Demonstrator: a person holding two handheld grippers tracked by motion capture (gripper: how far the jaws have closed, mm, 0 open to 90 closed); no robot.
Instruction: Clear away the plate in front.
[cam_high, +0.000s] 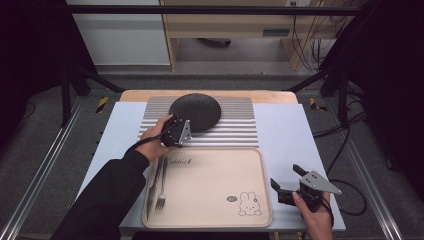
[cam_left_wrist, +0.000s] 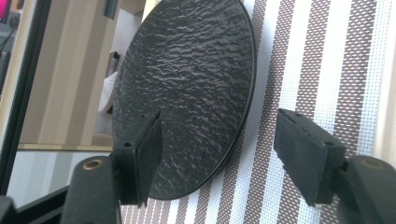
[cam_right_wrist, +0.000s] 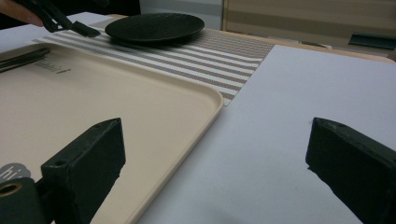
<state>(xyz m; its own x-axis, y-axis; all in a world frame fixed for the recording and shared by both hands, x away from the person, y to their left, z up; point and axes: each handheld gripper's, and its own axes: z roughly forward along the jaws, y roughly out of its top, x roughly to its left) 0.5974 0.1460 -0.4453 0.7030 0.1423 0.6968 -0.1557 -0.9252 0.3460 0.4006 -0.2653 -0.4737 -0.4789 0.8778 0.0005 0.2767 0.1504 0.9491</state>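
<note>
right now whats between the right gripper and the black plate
The corner of the beige tray and then the striped mat lie between the right gripper and the black plate, as the right gripper view shows.

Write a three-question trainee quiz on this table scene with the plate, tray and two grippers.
1. True or false: the black plate rests on the striped mat.
2. Which gripper is at the plate's rim? A. left gripper B. right gripper
3. What lies along the left side of the tray?

Key:
1. True.
2. A. In the left gripper view its jaws straddle the plate's near rim, one over the plate and one over the mat, with no pad visibly pressing. The right gripper waits open over the white table beside the tray.
3. Forks.
</note>
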